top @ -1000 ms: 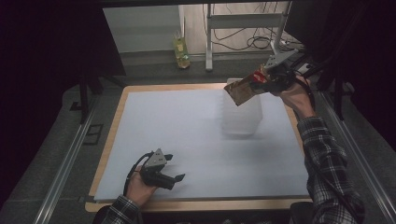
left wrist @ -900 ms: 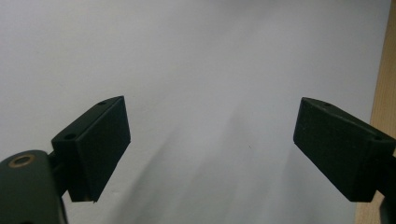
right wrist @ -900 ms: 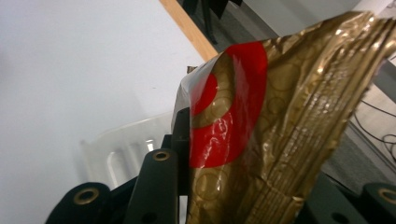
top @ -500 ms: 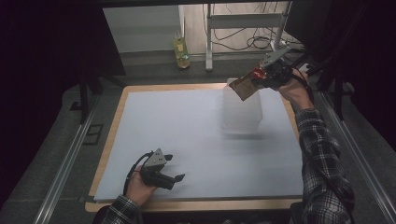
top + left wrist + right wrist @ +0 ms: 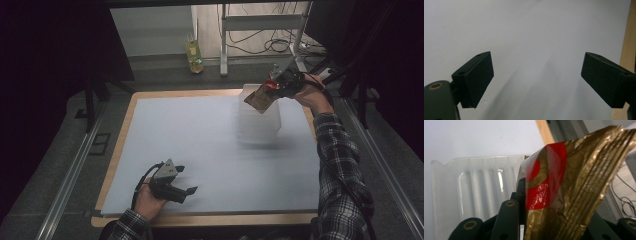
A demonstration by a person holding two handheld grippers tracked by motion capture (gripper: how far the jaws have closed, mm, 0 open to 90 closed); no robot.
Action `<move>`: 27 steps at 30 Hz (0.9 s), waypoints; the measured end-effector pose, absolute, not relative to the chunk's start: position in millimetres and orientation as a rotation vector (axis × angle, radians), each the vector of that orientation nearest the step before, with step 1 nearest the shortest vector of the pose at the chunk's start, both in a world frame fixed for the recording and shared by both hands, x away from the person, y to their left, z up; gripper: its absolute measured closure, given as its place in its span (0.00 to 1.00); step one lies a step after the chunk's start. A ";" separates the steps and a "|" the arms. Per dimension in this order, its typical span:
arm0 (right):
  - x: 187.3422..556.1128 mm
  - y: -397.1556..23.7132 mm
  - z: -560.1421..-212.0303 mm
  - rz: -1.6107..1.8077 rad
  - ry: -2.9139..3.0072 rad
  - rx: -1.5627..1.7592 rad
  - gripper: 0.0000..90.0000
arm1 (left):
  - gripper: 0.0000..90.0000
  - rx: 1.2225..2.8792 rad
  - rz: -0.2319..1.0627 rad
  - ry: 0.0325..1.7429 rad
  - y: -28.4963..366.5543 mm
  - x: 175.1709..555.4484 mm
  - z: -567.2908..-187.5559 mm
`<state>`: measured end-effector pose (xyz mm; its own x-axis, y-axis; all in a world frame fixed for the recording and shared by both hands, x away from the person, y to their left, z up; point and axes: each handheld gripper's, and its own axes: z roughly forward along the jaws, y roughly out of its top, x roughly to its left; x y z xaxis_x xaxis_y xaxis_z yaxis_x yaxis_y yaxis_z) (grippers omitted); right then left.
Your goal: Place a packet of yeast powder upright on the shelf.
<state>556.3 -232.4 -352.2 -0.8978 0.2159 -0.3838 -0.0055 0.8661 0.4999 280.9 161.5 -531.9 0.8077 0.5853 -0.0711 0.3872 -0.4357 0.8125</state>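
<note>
Pick-up done, drop-off not yet: right hand-held gripper (image 5: 270, 89) clamped on a gold snack packet (image 5: 258, 99) w/ red mark, held in the air above the far-right part of the counter (image 5: 117, 150), right over the open top of a clear plastic bin (image 5: 259, 125). Packet not in the bin yet, tilted, lower end pointing down toward the opening. Judging from this, about halfway: grasp and carry finished; left to do = lower, release, pull back out. Nothing else loose on the white sheet, so prob. the one item to put away.

Left hand-held gripper (image 5: 186, 179) idle near the front-left edge of the counter, well apart from bin and packet, jaws spread wide, nothing between them.

View differences:
- High view: gives layout, i.e. bin upright on the sheet, packet over it, both hands w/ plaid sleeves, a yellow-green bottle (image 5: 193, 56) on the floor beyond the counter. Packet small and blurry there, grip itself hard to read
- Right gripper view: shows packet (image 5: 574, 187) close, crinkled gold foil w/ red circle print pinched in the jaws, ribbed inside of the bin (image 5: 476, 187) just behind and below; looks empty as far as visible
- Left gripper view: bare white sheet between the parted jaws, wooden counter rim (image 5: 628, 37) at right; confirms the gap, which is only small in the high view
</note>
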 end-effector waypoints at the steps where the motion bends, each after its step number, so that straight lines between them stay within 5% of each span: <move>1: 556.9 -231.0 -353.6 0.691 2.611 0.152 0.79 | 0.12 2.082 0.274 0.717 161.4 281.0 -532.0; 14: 573.1 -198.3 -378.6 0.516 2.729 0.151 0.78 | 0.12 2.090 0.265 0.718 160.9 281.2 -532.5; 27: 577.1 -179.2 -392.8 0.644 2.721 0.280 0.66 | 0.12 2.093 0.259 0.716 160.1 281.1 -532.9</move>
